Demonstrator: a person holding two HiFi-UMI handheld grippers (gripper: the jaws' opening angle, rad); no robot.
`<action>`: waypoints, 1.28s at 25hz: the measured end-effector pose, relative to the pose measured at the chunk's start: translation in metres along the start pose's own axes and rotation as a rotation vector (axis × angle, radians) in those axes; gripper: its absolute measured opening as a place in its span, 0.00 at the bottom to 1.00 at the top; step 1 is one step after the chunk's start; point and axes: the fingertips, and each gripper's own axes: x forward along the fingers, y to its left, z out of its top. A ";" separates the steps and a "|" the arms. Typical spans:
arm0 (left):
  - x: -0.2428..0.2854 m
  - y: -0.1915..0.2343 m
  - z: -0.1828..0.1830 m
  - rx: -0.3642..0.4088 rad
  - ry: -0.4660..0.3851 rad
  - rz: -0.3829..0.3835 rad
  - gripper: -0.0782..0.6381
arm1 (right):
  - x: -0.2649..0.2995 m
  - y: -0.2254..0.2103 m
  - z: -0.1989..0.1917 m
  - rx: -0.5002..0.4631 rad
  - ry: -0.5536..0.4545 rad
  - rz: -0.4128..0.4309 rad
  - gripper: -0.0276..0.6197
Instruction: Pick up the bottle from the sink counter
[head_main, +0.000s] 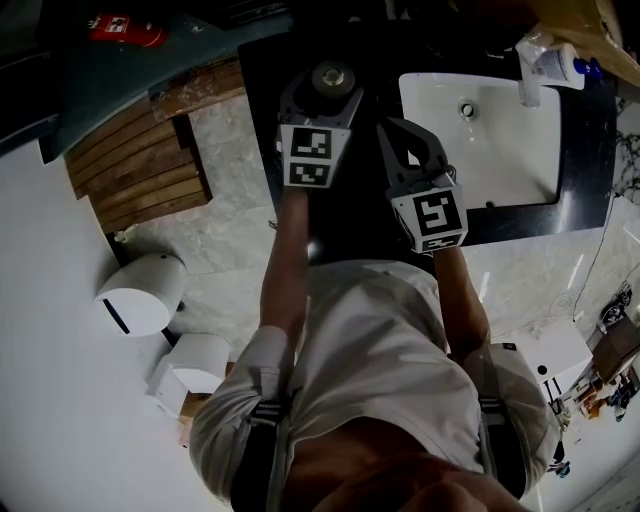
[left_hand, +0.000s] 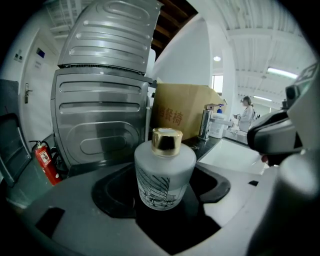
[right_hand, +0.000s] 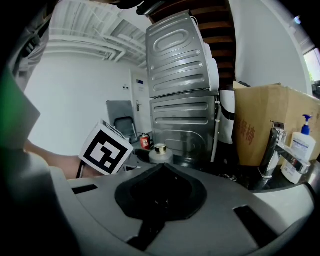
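Extinguisher, red (head_main: 125, 28): far left, off the counter; no part in the task.

Counter, black (head_main: 262, 100): runs from its left end across to the sink.

Left gripper (head_main: 330, 85): at the counter's left end. Its jaws are spread to the width of the bottle, with one dark pad against each side as far as its own view shows. It holds nothing else.

Bottle (left_hand: 164, 172): frosted and squat, with a gold cap (left_hand: 167, 141). It stands upright, long axis vertical, squarely between the left gripper's jaws and level with the pads. Its base is lost against the dark counter, so whether it has left the surface cannot be told.

Judgement: the grasp looks made. The move to come is a straight lift along the bottle's own axis, with no sideways reach called for. The left gripper is the nearer by far.

Right gripper (head_main: 412, 140): just right of the left one, well clear of the bottle. Its jaws are together and hold nothing. From its view the bottle lies ahead and to the left.

Sink, white (head_main: 520, 150): right of both grippers.

Soap dispenser (head_main: 553, 62): at the sink's far right corner.
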 end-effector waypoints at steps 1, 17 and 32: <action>-0.002 -0.001 0.001 0.001 -0.004 -0.001 0.55 | -0.001 0.000 0.001 -0.003 -0.003 -0.003 0.04; -0.054 -0.012 0.027 0.024 -0.067 -0.004 0.55 | -0.021 0.011 0.032 -0.052 -0.071 -0.011 0.04; -0.124 -0.032 0.083 0.068 -0.182 -0.028 0.55 | -0.056 0.018 0.073 -0.107 -0.168 -0.022 0.04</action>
